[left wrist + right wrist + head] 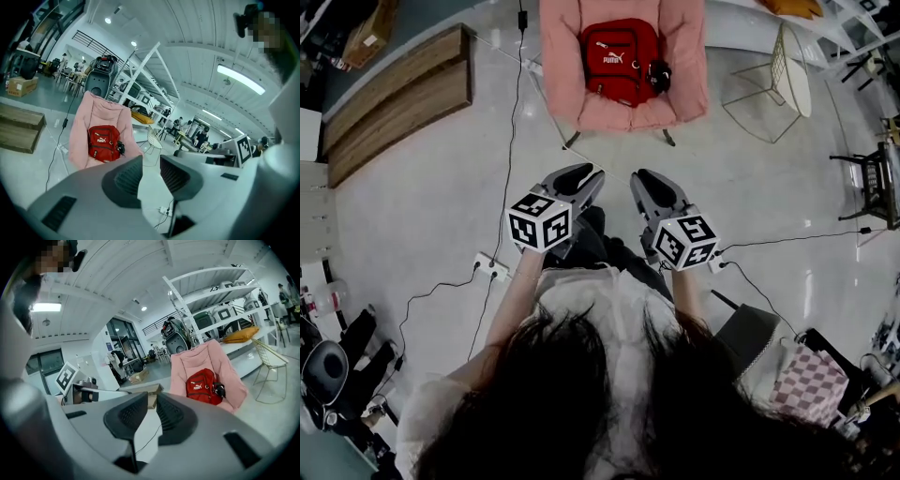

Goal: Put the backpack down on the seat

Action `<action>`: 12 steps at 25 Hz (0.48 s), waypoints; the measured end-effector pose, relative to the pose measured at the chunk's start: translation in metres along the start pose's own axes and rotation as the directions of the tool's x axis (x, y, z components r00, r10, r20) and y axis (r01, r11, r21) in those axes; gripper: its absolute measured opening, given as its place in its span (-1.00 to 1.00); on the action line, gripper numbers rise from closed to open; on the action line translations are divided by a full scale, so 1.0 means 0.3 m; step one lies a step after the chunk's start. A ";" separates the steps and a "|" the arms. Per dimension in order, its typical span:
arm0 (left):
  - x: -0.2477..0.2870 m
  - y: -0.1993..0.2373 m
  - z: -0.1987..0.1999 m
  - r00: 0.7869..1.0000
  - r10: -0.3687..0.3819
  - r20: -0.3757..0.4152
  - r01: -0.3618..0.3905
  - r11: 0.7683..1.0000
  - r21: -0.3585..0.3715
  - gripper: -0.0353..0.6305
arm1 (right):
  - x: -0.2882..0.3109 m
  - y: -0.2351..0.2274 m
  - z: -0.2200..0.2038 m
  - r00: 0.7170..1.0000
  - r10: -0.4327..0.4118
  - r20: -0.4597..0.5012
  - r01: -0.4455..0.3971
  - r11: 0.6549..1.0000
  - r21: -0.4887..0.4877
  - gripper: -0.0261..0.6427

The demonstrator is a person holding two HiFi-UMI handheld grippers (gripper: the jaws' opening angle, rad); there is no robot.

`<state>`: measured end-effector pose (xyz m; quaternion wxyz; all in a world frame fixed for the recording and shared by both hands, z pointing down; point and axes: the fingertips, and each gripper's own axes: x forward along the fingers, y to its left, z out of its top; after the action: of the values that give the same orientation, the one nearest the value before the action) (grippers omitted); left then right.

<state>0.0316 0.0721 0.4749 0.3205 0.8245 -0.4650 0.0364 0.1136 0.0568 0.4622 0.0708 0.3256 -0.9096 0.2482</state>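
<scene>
— While the red Puma backpack (620, 59) is sitting upright on the seat of the pink padded chair (559, 56), where are the claws hanging?

— Both are hovering close to the person's body, well apart from the chair, over bare floor (441, 206). On the person's left, the left claw (151, 159) is standing released, with a clear gap between the pads and nothing in it. Opposite it, the right claw (152, 395) is released too, its gap narrower and only floor showing through.

— So nothing is being carried?

— Nothing. The bag is leaning against the backrest, logo facing out. A small black item (659, 75) is lying just beside it on the seat; whether they are touching, I cannot tell.

— Then the put-down is looking finished?

— Judging so. What is left, I am thinking, is a check rather than a move. The bag is resting in the seat hollow, not overhanging the front edge, so it is likely sitting stable.

— And if it is needing a re-seat?

— Then I am advising coming in from the front and above. I would be going for the top handle rather than the soft front pocket, lowering until the base is bearing on the cushion, and only then letting go. The fabric is looking limp, so a shallow pinch may be slipping. I would also be minding the power strip (491, 267) lying on the floor beside the person.
</scene>
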 end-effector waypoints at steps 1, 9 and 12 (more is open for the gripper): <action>-0.009 -0.016 -0.011 1.000 0.003 0.002 -0.003 1.000 0.004 -0.51 | -0.017 0.006 -0.006 1.000 0.006 0.002 -0.006 1.000 -0.007 -0.72; -0.058 -0.103 -0.035 1.000 0.006 0.019 -0.006 1.000 0.015 -0.51 | -0.097 0.049 -0.030 0.999 0.032 0.000 -0.032 0.998 -0.050 -0.72; -0.068 -0.121 -0.038 1.000 0.007 0.021 -0.007 1.000 0.018 -0.51 | -0.120 0.061 -0.030 0.999 0.036 0.002 -0.035 0.998 -0.061 -0.72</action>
<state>0.0515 0.1069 0.4586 0.3079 0.8260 -0.4710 0.0331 0.1298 0.0936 0.4519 0.0749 0.3075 -0.9224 0.2213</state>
